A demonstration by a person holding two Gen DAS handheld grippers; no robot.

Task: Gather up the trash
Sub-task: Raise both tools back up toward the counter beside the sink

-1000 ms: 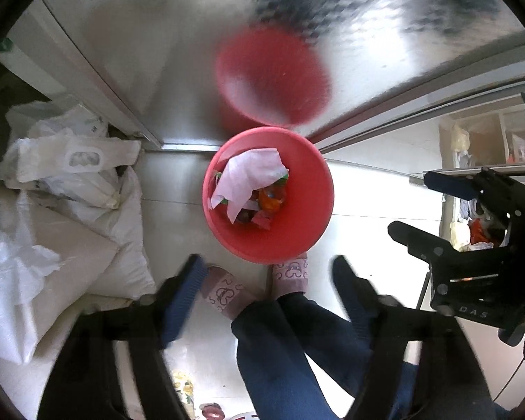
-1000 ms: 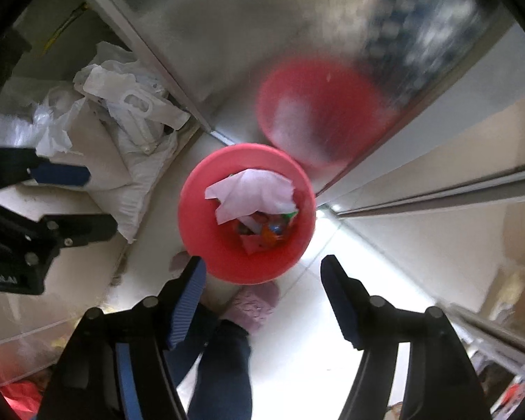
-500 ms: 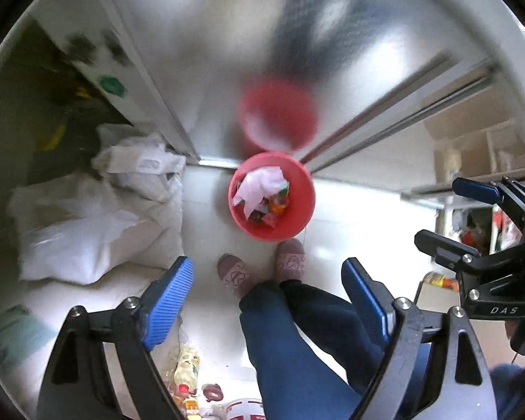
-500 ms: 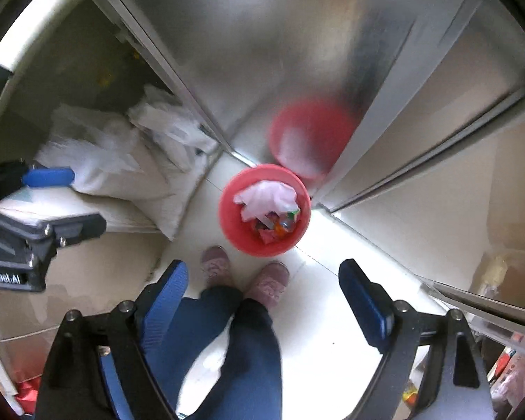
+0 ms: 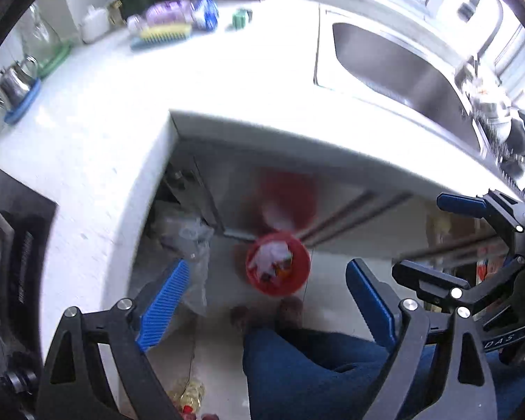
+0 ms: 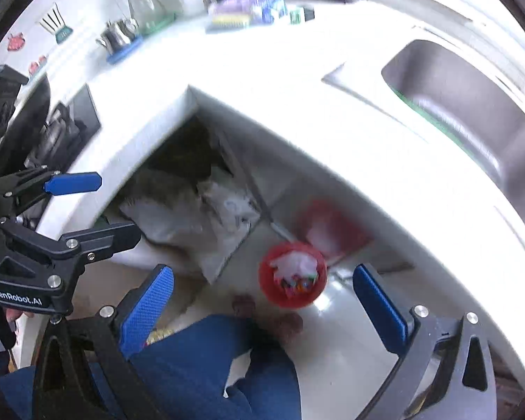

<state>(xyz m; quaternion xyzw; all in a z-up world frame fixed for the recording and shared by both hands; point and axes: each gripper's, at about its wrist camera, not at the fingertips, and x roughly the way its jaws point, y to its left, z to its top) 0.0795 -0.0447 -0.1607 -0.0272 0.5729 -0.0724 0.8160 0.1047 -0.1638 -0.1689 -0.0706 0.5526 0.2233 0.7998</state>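
A white counter point(image 5: 87, 161) with a steel sink point(image 5: 402, 70) curved above the floor. Down there, by the person's feet, the red bin point(image 5: 278, 267) held crumpled paper point(image 5: 273, 255) and wrappers. The left gripper point(image 5: 266, 301) and right gripper point(image 6: 262, 301) had both just been opening and stood wide, with nothing between the jaws.

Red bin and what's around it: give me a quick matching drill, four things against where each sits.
1 red bin
2 sink
3 white sacks
4 metal teapot

a set into the countertop
b on a blue mat on the countertop
c on the floor by the person's feet
d under the counter, left of the bin

Pairs: 1-c, 2-a, 3-d, 4-b
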